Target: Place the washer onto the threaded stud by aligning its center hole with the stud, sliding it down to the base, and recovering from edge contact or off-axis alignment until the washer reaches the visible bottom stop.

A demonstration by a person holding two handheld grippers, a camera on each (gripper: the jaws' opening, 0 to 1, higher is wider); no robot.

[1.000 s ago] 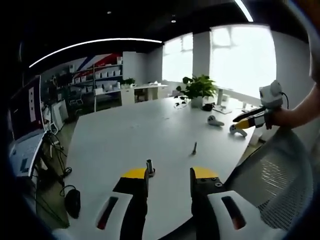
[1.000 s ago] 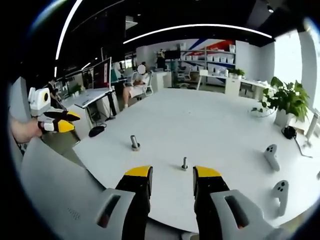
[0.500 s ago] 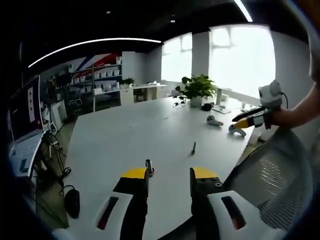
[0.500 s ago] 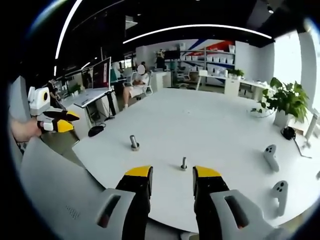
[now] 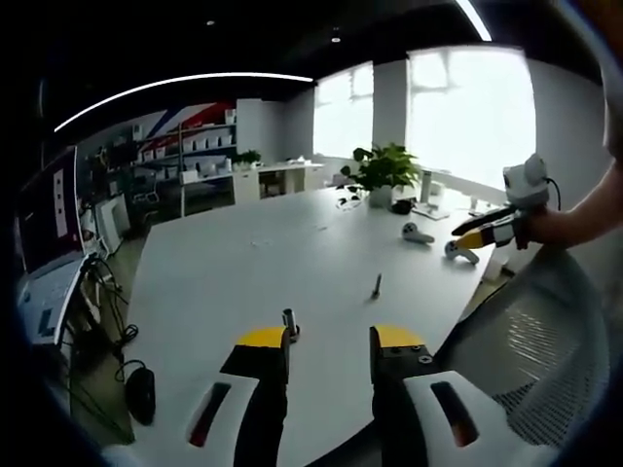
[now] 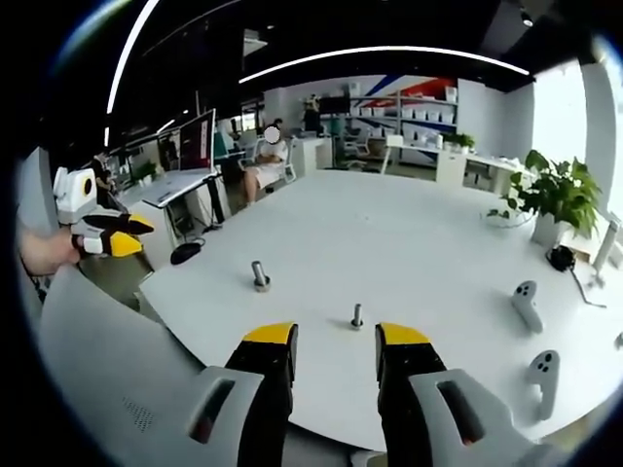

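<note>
- The left gripper has its jaws spread apart, with nothing between them. It hangs over the near edge of the white table.
- The right gripper has its jaws spread apart too, and they hold nothing. It also hangs over the table edge.
- Two small metal things stand on the table. One is a thin stud, just past the right gripper's jaws. The other is a thicker post with a wider foot, off to the left in the right gripper view.
- In the left gripper view the post sits just past the left jaw tip, and the stud is farther out.
- I cannot pick out the washer. It may be the ring at the foot of the post, but it is too small to tell.
- The stud stands straight up. Its long way runs up and down from the table.
- What could go wrong: a washer is thin and flat, so the jaws could slip off it or knock it away.
- If the washer comes down tilted, its edge could catch on the stud's top or threads and stick.
- A bump from a jaw could tip the small stud over.
- Two game controllers and a plant sit well away from the stud.
</note>
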